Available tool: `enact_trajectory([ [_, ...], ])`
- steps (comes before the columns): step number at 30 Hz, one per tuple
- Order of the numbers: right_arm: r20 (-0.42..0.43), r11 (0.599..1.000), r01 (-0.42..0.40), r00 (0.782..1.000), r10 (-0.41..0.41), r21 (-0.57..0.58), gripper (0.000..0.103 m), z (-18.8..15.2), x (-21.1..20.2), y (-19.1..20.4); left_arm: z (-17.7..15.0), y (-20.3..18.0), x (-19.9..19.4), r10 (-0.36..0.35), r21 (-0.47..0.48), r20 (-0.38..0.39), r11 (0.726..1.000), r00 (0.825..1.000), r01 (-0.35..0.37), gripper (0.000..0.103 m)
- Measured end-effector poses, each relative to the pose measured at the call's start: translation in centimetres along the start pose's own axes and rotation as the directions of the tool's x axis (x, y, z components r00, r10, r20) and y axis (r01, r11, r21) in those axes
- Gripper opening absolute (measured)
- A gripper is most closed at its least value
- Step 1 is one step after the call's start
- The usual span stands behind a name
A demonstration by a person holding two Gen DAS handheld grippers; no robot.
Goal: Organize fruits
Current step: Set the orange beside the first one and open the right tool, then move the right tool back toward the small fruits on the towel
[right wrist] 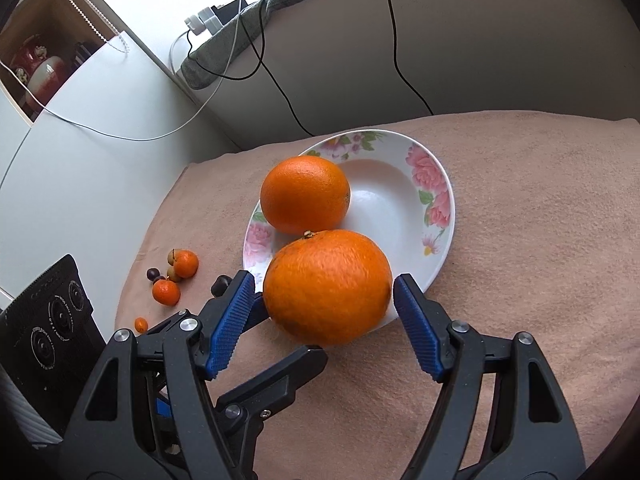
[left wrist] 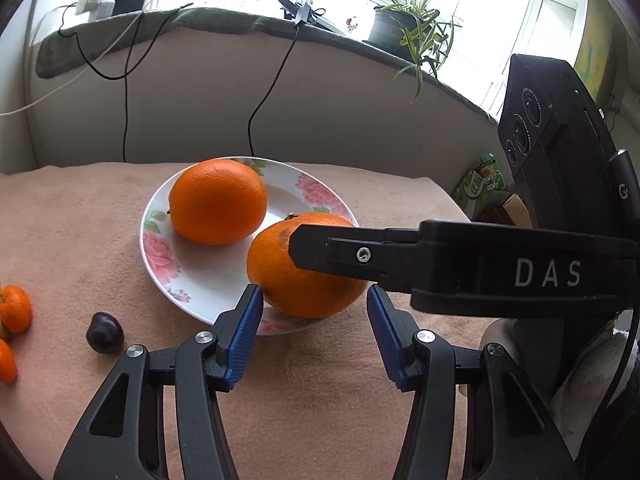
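A white plate with pink flowers point(left wrist: 160, 248) point(right wrist: 436, 196) sits on a pink cloth. One orange point(left wrist: 218, 200) point(right wrist: 305, 194) lies in it. A second orange point(left wrist: 296, 280) point(right wrist: 328, 286) rests at the plate's near rim. My right gripper point(right wrist: 324, 300) is open, its blue pads on either side of this orange with small gaps. In the left wrist view the right gripper's finger point(left wrist: 360, 254) crosses in front of the orange. My left gripper point(left wrist: 315, 300) is open and empty, just short of the same orange.
Small tangerines point(left wrist: 14, 308) point(right wrist: 185, 263), a dark plum point(left wrist: 105, 332) point(right wrist: 153, 273) and other small fruits lie on the cloth left of the plate. A wall with hanging cables stands behind the table. A potted plant point(left wrist: 404, 28) is on the sill.
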State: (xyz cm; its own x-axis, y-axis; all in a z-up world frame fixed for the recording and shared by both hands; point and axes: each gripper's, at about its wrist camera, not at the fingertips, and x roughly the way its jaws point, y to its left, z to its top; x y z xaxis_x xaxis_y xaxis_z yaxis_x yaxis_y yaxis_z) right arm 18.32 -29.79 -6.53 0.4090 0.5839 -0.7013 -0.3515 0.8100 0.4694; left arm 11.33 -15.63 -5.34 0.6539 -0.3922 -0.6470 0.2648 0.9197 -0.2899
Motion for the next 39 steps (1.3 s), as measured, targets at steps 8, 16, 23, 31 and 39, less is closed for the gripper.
enact_trajectory([
  [8, 0.057, 0.999, 0.005, 0.998, -0.007, 0.034, 0.076, 0.1, -1.9, -1.0, 0.3, 0.7, -1.0, 0.004, -0.009, 0.017, 1.0, 1.0, -0.004, 0.053],
  [16, 0.106, 0.999, 0.026, 0.994, -0.03, 0.035, 0.077, -0.8, -3.0, -0.7, 0.1, 1.8, -2.2, 0.028, -0.01, 0.015, 1.0, 1.0, -0.027, 0.054],
  [23, 0.167, 0.998, 0.064, 0.984, -0.065, 0.012, 0.086, -1.4, -4.2, 0.3, -0.3, 2.6, -3.8, 0.066, -0.002, 0.038, 0.998, 0.997, -0.066, 0.071],
  [31, 0.213, 0.992, 0.121, 0.971, -0.111, -0.032, 0.086, -2.8, -4.8, 2.2, -0.5, 3.3, -5.4, 0.08, 0.008, 0.082, 0.997, 0.993, -0.081, 0.077],
  [39, 0.26, 0.991, 0.117, 0.961, -0.098, -0.059, 0.086, -4.4, -5.2, 3.9, -0.9, 4.5, -6.8, 0.124, -0.005, 0.099, 0.992, 0.987, -0.124, 0.077],
])
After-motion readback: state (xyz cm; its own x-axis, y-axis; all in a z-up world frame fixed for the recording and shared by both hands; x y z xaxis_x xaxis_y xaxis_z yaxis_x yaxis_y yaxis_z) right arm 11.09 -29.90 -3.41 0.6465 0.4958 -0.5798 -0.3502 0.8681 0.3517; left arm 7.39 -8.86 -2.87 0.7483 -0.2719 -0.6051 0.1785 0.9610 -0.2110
